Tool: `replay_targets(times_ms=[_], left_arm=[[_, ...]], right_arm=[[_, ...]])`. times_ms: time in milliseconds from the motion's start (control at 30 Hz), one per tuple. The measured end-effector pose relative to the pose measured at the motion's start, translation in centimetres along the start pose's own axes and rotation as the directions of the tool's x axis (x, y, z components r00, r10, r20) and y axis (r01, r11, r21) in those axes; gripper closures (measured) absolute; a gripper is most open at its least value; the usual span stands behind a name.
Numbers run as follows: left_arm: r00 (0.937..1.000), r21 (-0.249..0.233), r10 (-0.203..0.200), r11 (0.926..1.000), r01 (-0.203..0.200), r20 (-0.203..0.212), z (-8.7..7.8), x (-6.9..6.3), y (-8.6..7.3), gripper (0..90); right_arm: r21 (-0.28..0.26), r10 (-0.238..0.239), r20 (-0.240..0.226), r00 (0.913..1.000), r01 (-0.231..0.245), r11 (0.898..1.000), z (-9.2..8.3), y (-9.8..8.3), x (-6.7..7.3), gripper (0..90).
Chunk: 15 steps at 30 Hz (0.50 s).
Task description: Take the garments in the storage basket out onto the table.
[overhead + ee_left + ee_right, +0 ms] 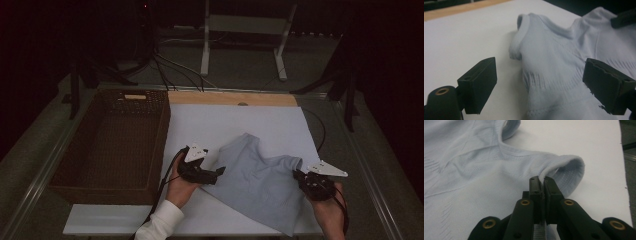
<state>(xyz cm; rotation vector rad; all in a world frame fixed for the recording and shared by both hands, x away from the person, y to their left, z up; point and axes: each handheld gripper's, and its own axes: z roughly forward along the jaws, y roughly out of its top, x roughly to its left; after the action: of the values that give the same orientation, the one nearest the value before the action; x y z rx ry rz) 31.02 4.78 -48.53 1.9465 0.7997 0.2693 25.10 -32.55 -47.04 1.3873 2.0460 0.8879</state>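
Shirt (260, 180): grasping step; right gripper (541, 181) clamped on sleeve cuff (571, 170); left gripper (539, 82) jaws apart, straddling fabric; next, close left.

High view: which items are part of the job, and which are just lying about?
In the job:
light blue T-shirt
left hand-held gripper, open beside the shirt
right hand-held gripper, shut on the sleeve hem
wicker basket

Lying about:
white board
white stand
floor cables
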Motion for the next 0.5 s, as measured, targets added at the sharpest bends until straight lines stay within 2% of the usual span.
replay_targets(times_ms=[100,200,367,400,467,500], left_arm=[[1.0,0.025,0.005,0.9997,-0.005,0.005,0.3,-0.1,-0.2,13.8],[0.9995,0.076,0.02,0.9969,-0.018,-0.023,0.9,-0.4,-0.4,19.3],[1.0,0.098,0.002,0.9952,-0.002,0.002,1.5,-0.4,-0.7,28.0],[1.0,0.115,-0.004,0.9934,0.004,0.005,1.7,-0.2,-0.8,32.0],[0.9981,0.133,-0.023,0.991,0.015,0.058,2.0,0.1,-0.9,48.4],[0.9978,0.137,-0.03,0.9903,0.022,0.059,2.1,0.1,-0.9,52.5]], right_arm=[[-0.015,0.017,0.013,0.9998,-0.017,1.0,-0.3,0.0,-0.3,86.7],[-0.022,0.024,0.02,0.9995,-0.024,0.999,-0.4,0.0,-0.5,86.8],[-0.027,0.027,0.017,0.9995,-0.027,0.999,-0.6,0.0,-0.6,86.7],[-0.03,0.026,0.017,0.9995,-0.025,0.999,-0.6,0.0,-0.6,86.7],[-0.033,0.024,0.016,0.9996,-0.023,0.999,-0.7,0.0,-0.5,86.7],[-0.037,0.024,0.016,0.9996,-0.023,0.999,-0.7,0.1,-0.5,86.7]])
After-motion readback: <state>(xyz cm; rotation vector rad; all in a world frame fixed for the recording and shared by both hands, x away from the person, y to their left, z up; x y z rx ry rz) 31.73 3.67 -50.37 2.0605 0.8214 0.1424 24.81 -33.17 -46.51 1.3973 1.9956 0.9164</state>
